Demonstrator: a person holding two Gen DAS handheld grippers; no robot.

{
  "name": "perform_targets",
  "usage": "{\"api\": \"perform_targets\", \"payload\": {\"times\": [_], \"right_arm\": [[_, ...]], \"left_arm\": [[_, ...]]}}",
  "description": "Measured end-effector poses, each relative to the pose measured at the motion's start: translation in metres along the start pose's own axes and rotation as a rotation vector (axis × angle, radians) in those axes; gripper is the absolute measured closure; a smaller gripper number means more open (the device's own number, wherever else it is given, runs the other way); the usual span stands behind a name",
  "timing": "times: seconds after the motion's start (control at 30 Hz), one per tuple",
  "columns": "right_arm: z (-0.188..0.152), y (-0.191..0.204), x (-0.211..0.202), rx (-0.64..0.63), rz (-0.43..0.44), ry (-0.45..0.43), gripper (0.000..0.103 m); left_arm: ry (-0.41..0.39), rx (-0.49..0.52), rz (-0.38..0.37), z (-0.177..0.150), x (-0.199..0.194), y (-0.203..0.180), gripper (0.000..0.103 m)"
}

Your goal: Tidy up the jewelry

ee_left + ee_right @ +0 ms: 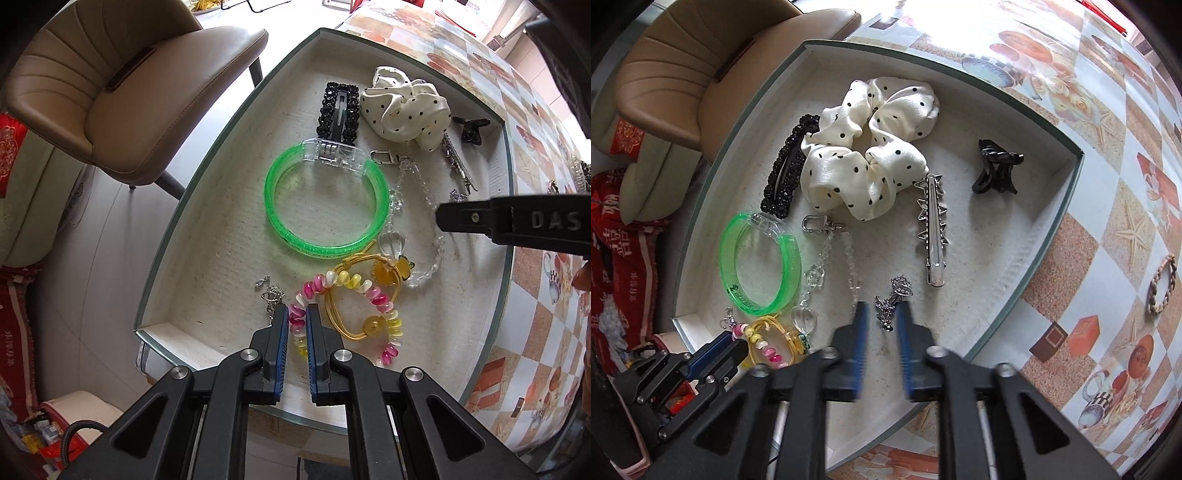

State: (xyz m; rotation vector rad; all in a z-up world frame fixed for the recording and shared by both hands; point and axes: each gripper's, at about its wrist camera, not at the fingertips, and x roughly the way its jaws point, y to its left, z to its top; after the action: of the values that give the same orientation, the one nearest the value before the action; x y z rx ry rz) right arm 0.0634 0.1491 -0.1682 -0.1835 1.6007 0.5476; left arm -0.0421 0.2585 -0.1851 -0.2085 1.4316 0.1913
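Checkered oilcloth printed with starfish and cups covers the table (1115, 229), and a tan padded chair (122, 96) stands at its far left. On the cloth sits a shallow grey-lined tray (1015, 251) with a dark green rim, holding the jewelry.

At the far end of the tray lies a white polka-dot scrunchie (868, 147). Left of it a black beaded snap clip (786, 166) runs near to far, tilted right at its far end. Right of the scrunchie a silver star barrette (932, 236) also lies near to far, and a black claw clip (995, 168) sits by the far right wall. A green bangle (327, 201) lies flat at left, with a clear crystal chain (410, 206) just beside it on the right.

The left gripper (297, 317) has its blue pads narrowly apart, straddling a pink, white and yellow bead bracelet (369, 291) at the tray's near left corner; whether they pinch it I cannot tell. A yellow elastic cord (343, 314) lies tangled with those beads.

The right gripper (884, 317) is blurred, fingers moderately apart, with a small silver charm (890, 299) between its tips, lying near to far.
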Motion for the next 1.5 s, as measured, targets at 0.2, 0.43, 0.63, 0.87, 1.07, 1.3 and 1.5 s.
{"api": "perform_targets", "payload": {"times": [0.2, 0.43, 0.63, 0.87, 1.07, 1.3, 1.5], "right_arm": [[0.002, 0.004, -0.021, -0.005, 0.024, -0.034, 0.049], [-0.003, 0.002, -0.051, 0.015, 0.027, -0.073, 0.040], [-0.018, -0.006, -0.071, 0.033, 0.005, -0.081, 0.034], [-0.041, 0.000, -0.108, 0.002, -0.043, -0.122, 0.021], [-0.054, 0.015, -0.143, -0.038, -0.072, -0.183, 0.018], [-0.068, 0.030, -0.176, -0.043, -0.152, -0.256, 0.017], [-0.072, 0.036, -0.197, -0.045, -0.181, -0.293, 0.017]], "left_arm": [[-0.004, -0.008, 0.027, -0.001, -0.008, -0.005, 0.090], [-0.083, -0.020, 0.047, -0.004, -0.035, -0.005, 0.006], [-0.082, 0.004, 0.022, -0.008, -0.057, -0.009, 0.006], [-0.098, 0.015, 0.032, -0.012, -0.089, 0.001, 0.000], [-0.150, 0.023, 0.041, -0.016, -0.128, 0.003, 0.000], [-0.234, 0.006, 0.087, -0.018, -0.167, 0.004, 0.000], [-0.240, -0.020, 0.095, -0.020, -0.182, 0.011, 0.000]]}}
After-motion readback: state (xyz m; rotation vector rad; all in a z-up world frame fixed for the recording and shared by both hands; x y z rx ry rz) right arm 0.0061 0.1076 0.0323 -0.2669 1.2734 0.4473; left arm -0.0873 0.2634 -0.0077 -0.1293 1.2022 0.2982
